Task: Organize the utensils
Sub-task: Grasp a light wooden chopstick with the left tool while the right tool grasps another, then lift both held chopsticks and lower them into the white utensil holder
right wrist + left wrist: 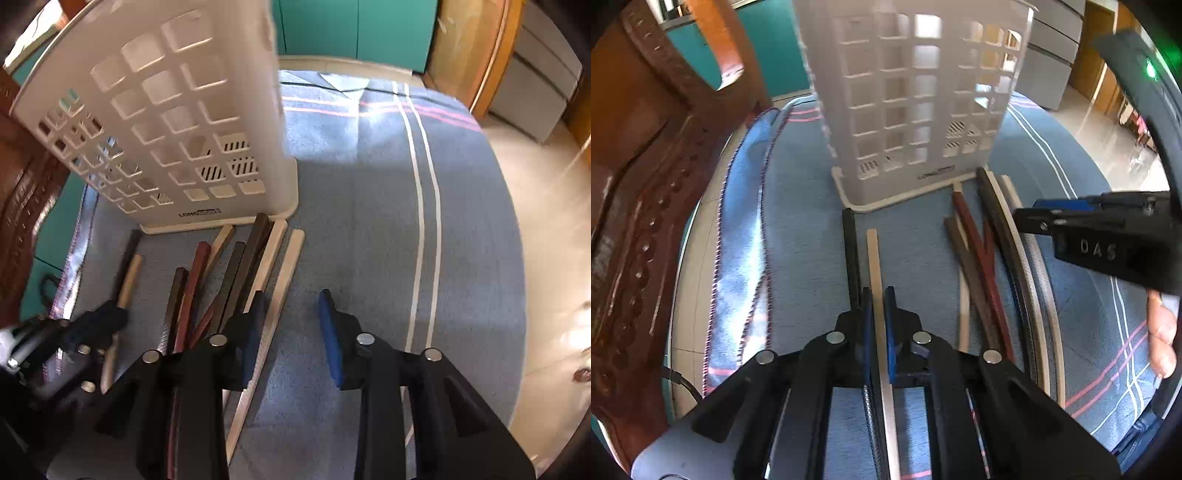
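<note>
A white perforated utensil holder [908, 110] [177, 122] stands upright on the blue striped tablecloth [805, 221]. Several chopsticks [982, 258] [236, 273], dark, red-brown and beige, lie in front of its base. My left gripper [879, 295] is shut on a beige chopstick [873, 258] that points toward the holder; a black chopstick [850, 251] lies just left of it. My right gripper [291, 325] hangs over the cloth with its jaws apart and nothing between them. A beige chopstick [284, 273] runs beside its left finger.
A light blue towel [742, 240] with a braided edge lies at the left of the cloth. A carved wooden chair [635, 184] stands close on the left. A person's hand [1161, 332] shows at the right edge. Bare cloth [369, 221] stretches to the right of the holder.
</note>
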